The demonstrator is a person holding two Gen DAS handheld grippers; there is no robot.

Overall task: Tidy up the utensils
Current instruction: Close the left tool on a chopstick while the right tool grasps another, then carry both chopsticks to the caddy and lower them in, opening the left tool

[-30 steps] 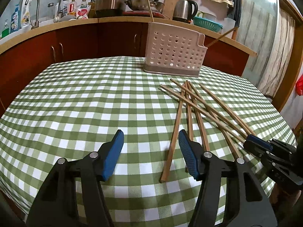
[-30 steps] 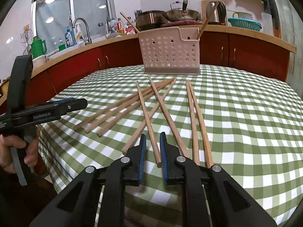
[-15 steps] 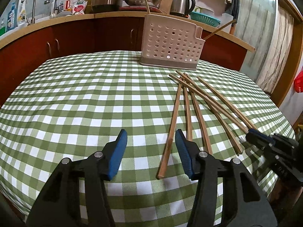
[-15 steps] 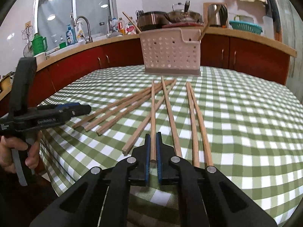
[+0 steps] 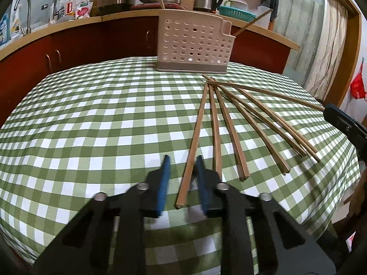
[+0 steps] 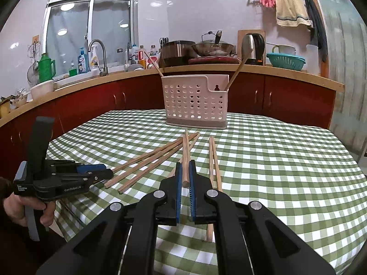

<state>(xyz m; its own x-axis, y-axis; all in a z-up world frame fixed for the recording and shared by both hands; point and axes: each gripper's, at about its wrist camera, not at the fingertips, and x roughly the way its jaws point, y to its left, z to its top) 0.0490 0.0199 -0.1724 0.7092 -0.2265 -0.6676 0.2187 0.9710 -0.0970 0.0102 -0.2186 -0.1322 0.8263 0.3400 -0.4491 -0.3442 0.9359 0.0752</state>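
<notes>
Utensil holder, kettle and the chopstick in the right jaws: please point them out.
utensil holder (image 6: 195, 100): right wrist view, perforated front wall.
kettle (image 6: 251, 45): right wrist view, steel body.
chopstick (image 6: 185, 158): right wrist view, shaft just ahead of the jaws.

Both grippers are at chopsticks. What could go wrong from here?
The right gripper pinches the raised chopstick by its very end; it could pivot or slip before reaching the holder.
The left gripper has just been closing around the leftmost chopstick, gap at one pad; it may skid aside.
</notes>
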